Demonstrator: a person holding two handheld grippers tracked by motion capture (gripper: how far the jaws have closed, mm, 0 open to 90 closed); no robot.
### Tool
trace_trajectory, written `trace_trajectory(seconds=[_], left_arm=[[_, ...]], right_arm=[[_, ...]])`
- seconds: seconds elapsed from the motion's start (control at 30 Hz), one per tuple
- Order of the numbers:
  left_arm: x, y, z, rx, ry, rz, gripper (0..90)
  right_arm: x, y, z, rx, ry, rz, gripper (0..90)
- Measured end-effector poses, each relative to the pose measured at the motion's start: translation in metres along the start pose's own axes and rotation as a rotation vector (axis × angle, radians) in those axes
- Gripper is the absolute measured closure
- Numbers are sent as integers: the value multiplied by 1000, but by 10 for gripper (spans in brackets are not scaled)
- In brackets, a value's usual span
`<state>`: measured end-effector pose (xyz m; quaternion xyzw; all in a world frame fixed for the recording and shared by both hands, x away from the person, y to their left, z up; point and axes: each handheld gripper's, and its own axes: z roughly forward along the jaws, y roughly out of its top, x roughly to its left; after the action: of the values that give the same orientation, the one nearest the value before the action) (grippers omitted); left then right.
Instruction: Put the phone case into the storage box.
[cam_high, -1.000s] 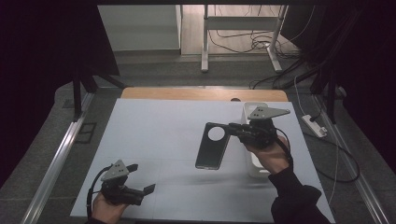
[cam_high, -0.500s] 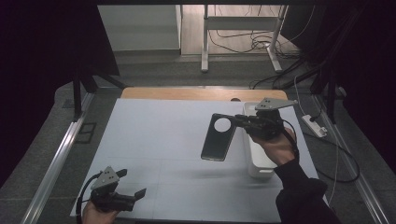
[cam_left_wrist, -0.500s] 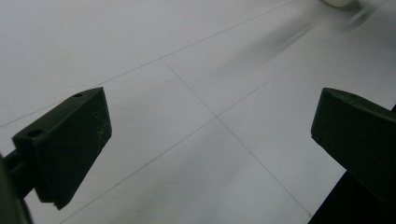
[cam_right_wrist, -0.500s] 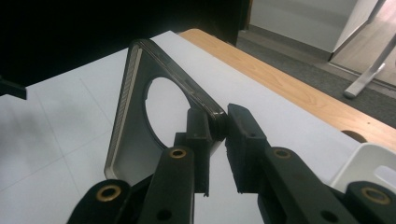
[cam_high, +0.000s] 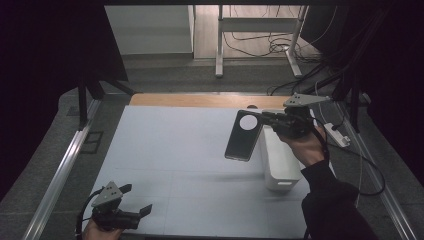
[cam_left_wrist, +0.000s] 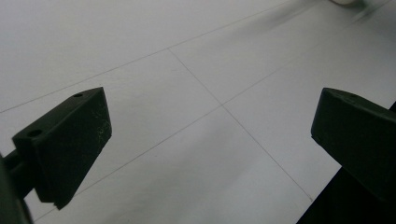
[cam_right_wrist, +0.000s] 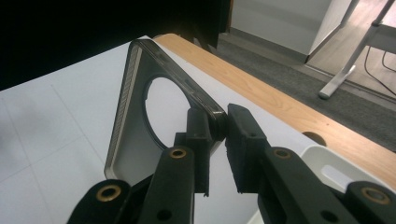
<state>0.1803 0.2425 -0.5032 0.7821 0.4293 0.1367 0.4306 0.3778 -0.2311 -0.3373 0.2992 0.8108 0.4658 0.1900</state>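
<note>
The table (cam_high: 165, 165) carries one white box (cam_high: 278, 162), above it hangs one dark phone case (cam_high: 243, 135) with one round cutout, and there are two grippers, the right gripper (cam_high: 265, 118) and the left gripper (cam_high: 137, 200), each with two black jaws.

Pinched in the right hand-held gripper (cam_right_wrist: 223, 128), the phone case (cam_right_wrist: 135, 116) looks like dark, glossy plastic with a smooth, shiny rim and a finely ribbed edge. The jaws are matt black plastic with brass-coloured rivets. Below them the bench (cam_high: 175, 150) has a matt, pale sheet with thin seams; beyond runs a bare wood strip (cam_right_wrist: 280, 102). The white bin (cam_high: 277, 160) beside the gripper looks like smooth plastic.
</note>
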Motion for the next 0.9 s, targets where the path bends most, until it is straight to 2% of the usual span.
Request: trace_trajectory(seconds=[0.3,0.33,0.7,0.9], left_arm=[[-1,0,0,6,22,6,0],[-2,0,0,0,51,21,0],[-1,0,0,2,47,16,0],[-1,-1,-1,-5,62,22,0]], right_arm=[[-21,4,-4,-3,-31,9,788],[-27,5,-5,-5,-39,12,788],[-48,11,-10,-11,-90,21,788],[-57,16,-13,-17,-118,15,788]])
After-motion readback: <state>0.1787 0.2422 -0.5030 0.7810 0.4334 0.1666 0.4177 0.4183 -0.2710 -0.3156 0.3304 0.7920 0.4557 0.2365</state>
